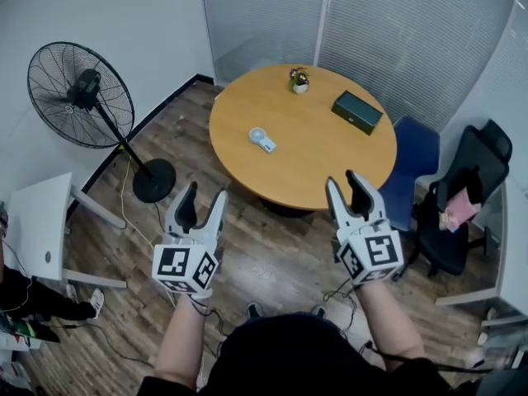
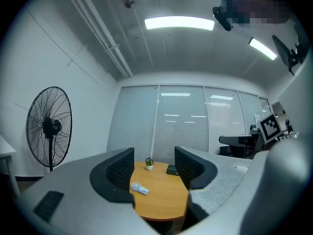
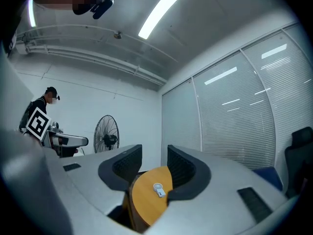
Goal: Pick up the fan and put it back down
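A small white hand-held fan (image 1: 262, 139) lies on the round wooden table (image 1: 330, 159), left of its middle. Both grippers hover level over the floor, short of the table's near edge and apart from the fan. My left gripper (image 1: 204, 198) is open with nothing between its jaws; in the left gripper view the fan (image 2: 139, 188) shows far off between the jaws of that gripper (image 2: 154, 163). My right gripper (image 1: 345, 184) is open and empty too; in the right gripper view the fan (image 3: 158, 190) lies far beyond this gripper (image 3: 154, 163).
A dark green box (image 1: 357, 111) and a small potted plant (image 1: 299, 80) sit on the table's far side. A tall black pedestal fan (image 1: 80, 95) stands at the left wall. A blue chair (image 1: 415, 157) and a black chair (image 1: 462, 200) stand right; a white desk (image 1: 37, 229) left.
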